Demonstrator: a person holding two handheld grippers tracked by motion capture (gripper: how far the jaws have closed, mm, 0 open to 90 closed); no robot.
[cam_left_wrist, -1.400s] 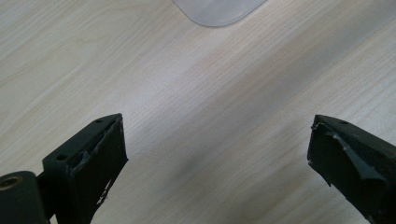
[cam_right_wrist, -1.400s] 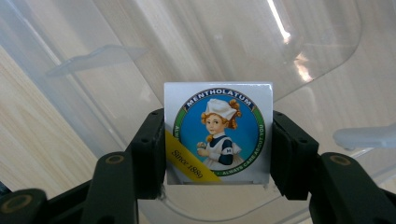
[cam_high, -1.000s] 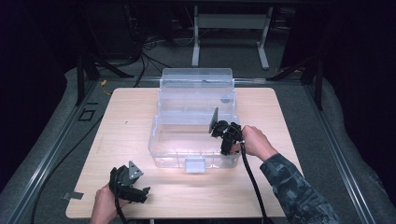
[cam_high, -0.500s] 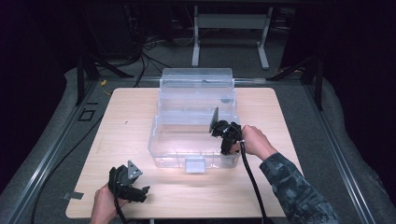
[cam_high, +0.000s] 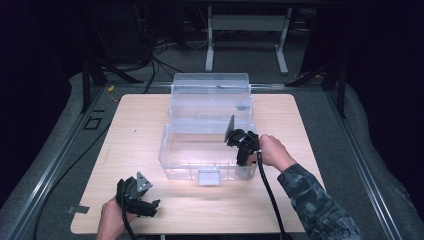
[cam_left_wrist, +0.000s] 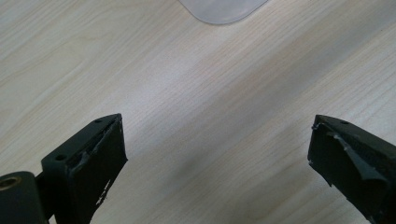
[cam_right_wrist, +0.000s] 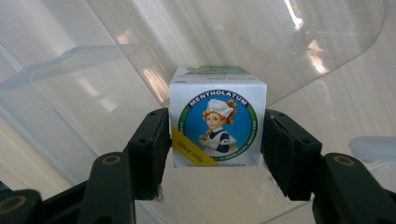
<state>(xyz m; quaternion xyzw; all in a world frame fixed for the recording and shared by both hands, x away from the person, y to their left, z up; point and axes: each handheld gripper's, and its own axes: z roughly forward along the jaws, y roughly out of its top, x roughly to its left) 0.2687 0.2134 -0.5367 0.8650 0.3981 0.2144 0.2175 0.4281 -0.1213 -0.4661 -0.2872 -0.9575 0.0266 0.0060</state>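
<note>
Gripping Mentholatum box (cam_right_wrist: 217, 122) between right gripper (cam_right_wrist: 217, 140) jaws inside clear bin (cam_high: 200, 165); left gripper (cam_left_wrist: 217, 154) jaws wide apart, empty.

Pale wooden tabletop (cam_high: 135, 135) on grey carpeted floor (cam_high: 370, 150), clear plastic bin (cam_high: 200, 160) standing mid-table toward its far edge, small grey strip (cam_high: 78, 209) at the near left corner

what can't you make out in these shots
- Mentholatum box: its small print is too fine to read in the right gripper view; in the high view the right gripper and the hand hide it.
- Whether the box rests on the clear bin floor: its underside is hidden in the right gripper view.
- Bin in the left gripper view: the top edge cuts off all but a corner.
</note>
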